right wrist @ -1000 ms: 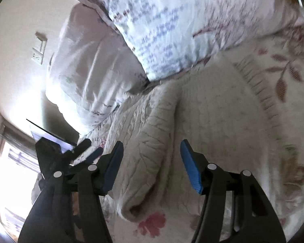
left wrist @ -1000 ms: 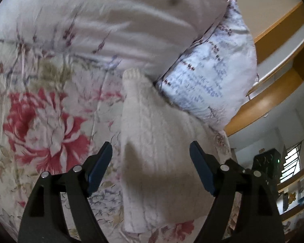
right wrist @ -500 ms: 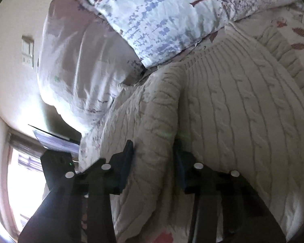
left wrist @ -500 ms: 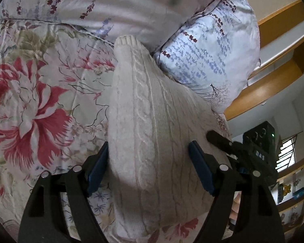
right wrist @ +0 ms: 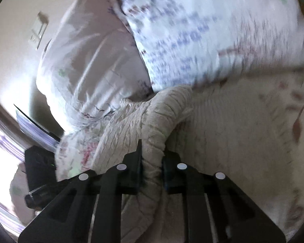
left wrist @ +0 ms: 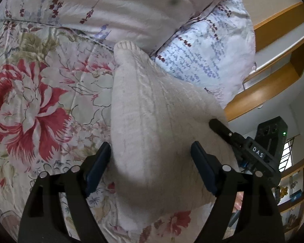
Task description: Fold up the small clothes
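Right gripper (right wrist: pixel 152 162) just closed, clamped on bunched fold of cream knit sweater (left wrist: pixel 152 121). Left gripper (left wrist: pixel 150 160) jaws wide apart, straddling sweater w/o pressing; sweater on floral bedspread (left wrist: pixel 40 101), near pillows (left wrist: pixel 202 60).

- The right gripper (right wrist: pixel 152 162) has just been closing; its jaws now pinch a raised fold of the cream cable-knit sweater (right wrist: pixel 160 125).
- The rest of the sweater spreads flat to the gripper's right, over a floral bedspread (right wrist: pixel 293 105).
- Ahead lie two pillows: a blue-printed pillow (right wrist: pixel 202 30) and, to its left, a pale pillow (right wrist: pixel 87 60).
- The view is motion-blurred.
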A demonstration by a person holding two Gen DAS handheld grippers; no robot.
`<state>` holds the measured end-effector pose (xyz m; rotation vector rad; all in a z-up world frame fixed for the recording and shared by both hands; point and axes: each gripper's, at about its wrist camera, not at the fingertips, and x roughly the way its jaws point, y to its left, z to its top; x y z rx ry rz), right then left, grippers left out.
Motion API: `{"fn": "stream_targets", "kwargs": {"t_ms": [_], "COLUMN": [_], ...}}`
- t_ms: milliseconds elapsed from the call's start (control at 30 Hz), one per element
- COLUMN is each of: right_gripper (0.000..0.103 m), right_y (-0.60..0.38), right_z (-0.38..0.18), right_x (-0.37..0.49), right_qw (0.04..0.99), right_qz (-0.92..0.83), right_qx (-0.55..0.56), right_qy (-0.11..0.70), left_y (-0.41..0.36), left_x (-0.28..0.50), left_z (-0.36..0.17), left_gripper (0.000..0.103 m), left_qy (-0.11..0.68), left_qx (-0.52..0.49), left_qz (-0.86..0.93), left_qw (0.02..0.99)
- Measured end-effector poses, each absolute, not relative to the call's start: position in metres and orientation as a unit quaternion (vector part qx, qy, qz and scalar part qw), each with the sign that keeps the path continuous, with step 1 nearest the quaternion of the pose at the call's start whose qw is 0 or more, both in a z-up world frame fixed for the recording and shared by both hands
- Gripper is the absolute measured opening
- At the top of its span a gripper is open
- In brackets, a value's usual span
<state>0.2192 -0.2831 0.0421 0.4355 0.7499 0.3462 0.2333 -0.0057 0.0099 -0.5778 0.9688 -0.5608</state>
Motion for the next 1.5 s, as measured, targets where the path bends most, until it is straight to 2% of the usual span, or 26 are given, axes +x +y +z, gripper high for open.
{"fn": "stream_targets", "kwargs": {"t_ms": [267, 733, 1267, 1500], "right_gripper": [0.015, 0.015, 0.015, 0.028], "right_y": [-0.306, -0.329, -0.372, -0.389], "right_z": [0.064, 0.065, 0.025, 0.018], "right_x": [0.203, 0.189, 0.192, 0.182], "right_qw": [0.931, 0.942, 0.921, 0.903], "right_qz": [0.077, 0.024, -0.003, 0.003], "right_qx": [0.120, 0.071, 0.157, 0.211], "right_qy": [0.335, 0.328, 0.357, 0.375], "left_y": [-0.019, -0.049, -0.055, -0.056], "left_x": [0.224, 0.219, 0.219, 0.217], "left_z": [0.018, 0.015, 0.010, 0.010], "left_gripper": [0.082, 0.082, 0.081, 0.081], "left_qy": [0.447, 0.461, 0.472, 0.475], "left_qx": [-0.256, -0.220, -0.209, -0.206], "left_qz": [-0.285, -0.296, -0.311, -0.320], "left_qw": [0.808, 0.807, 0.798, 0.794]}}
